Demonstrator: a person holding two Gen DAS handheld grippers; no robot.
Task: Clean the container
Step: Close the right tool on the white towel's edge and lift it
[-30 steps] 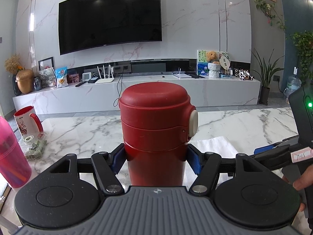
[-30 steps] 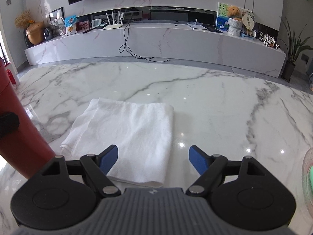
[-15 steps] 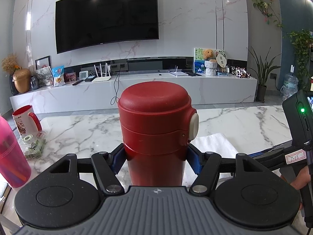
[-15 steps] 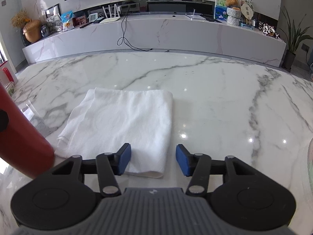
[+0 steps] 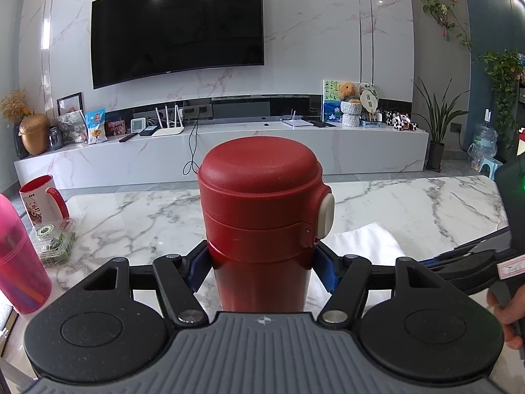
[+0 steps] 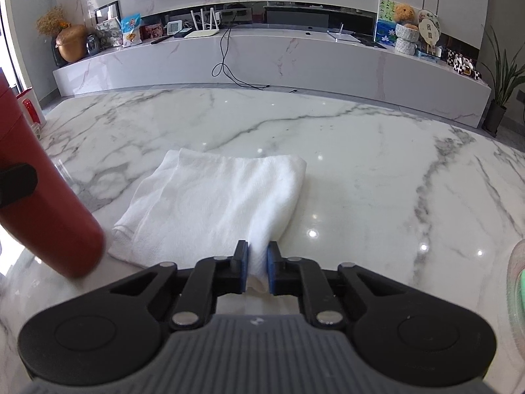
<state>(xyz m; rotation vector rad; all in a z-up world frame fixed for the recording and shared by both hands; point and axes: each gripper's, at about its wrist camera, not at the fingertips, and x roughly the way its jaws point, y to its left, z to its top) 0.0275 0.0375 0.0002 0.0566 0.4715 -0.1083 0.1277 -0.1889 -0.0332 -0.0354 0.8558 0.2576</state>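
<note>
Change: a second ago the right gripper [image 6: 256, 271] stood wide over the near edge of the white towel [image 6: 216, 197]; now its blue pads have come together and pinch a raised fold of that edge between them.
Right tool: narrow, clamped on the towel's near hem, which bunches up into a ridge running away from the pads.
Left tool: the left gripper [image 5: 261, 272] is as it was, part-way closed around the body of the red thermos flask [image 5: 262, 216], one pad on each side, below the lid seam.
Container: the flask stands upright in the left grip above the marble table [image 6: 377, 164], lid shut, its pale push button [image 5: 326, 216] facing right; in the right view its base hangs just left of the towel.
Towel: otherwise flat and folded on the table.
Meaning: the wiping cloth now looks secured, so the likely next step is lifting it to the flask's side.
Risk: a hem-only pinch may let the cloth unfold and trail.
</note>
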